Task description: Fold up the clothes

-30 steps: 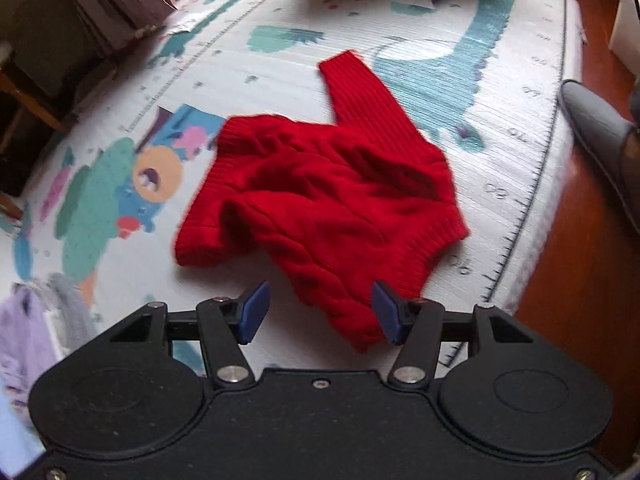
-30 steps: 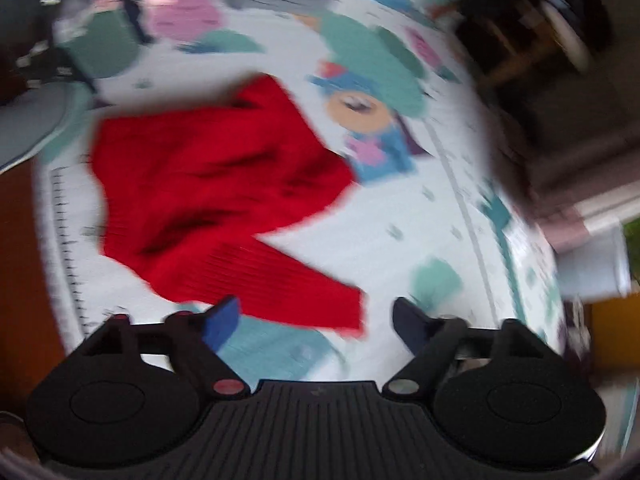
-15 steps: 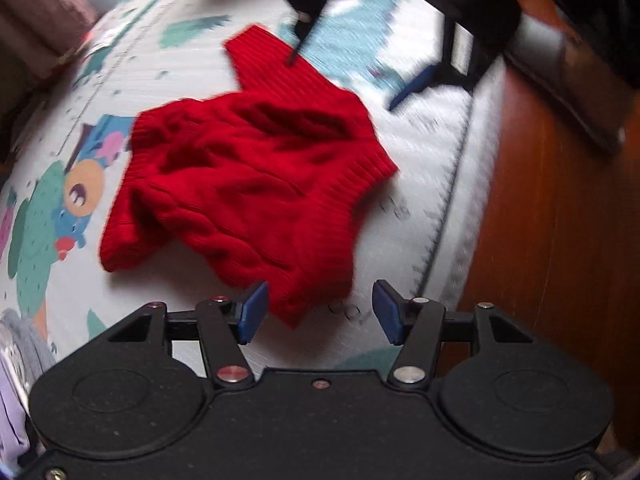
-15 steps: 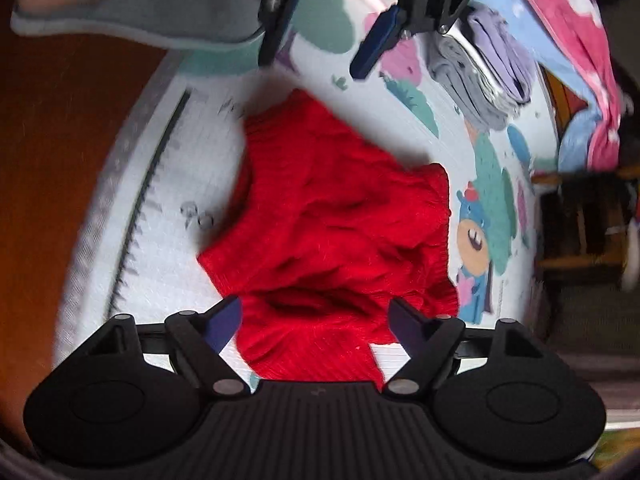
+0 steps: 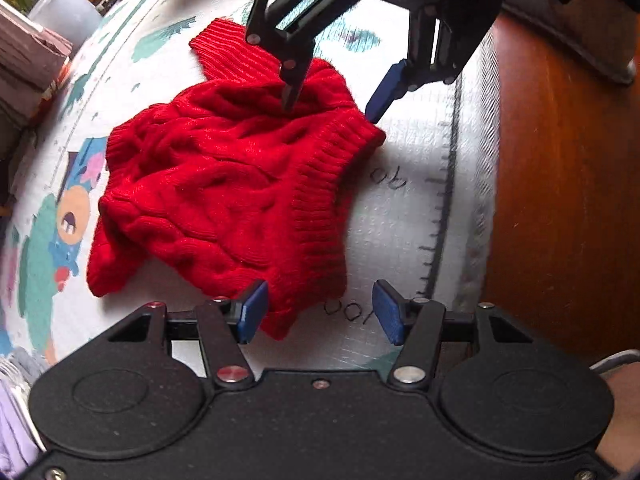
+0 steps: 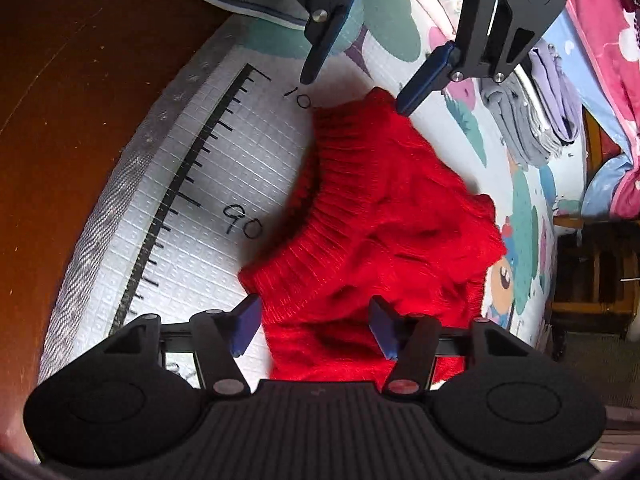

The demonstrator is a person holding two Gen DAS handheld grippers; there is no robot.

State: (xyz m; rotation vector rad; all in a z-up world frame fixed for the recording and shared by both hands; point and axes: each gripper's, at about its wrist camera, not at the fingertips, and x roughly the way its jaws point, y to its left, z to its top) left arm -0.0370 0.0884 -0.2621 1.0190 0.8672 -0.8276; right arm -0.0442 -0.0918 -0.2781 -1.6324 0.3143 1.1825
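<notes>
red cable-knit sweater (image 5: 236, 184): crumpled mid-frame on white printed foam play mat (image 5: 404, 216) | left tongs (image 5: 316, 312): parted over hem corner, lower centre, gripping nothing | right tongs (image 6: 312, 330): just been closing, sweater edge between, not clamped

Both tools are matte black plastic. The left gripper (image 5: 316, 312) has two round housings, silver screw heads at the finger pivots and flat blue pads (image 5: 251, 312) on slim black fingers. The right gripper (image 6: 312, 330) matches it, but has a ribbed body between the housings, blue pads (image 6: 245, 326) and one reddish pivot screw.
</notes>
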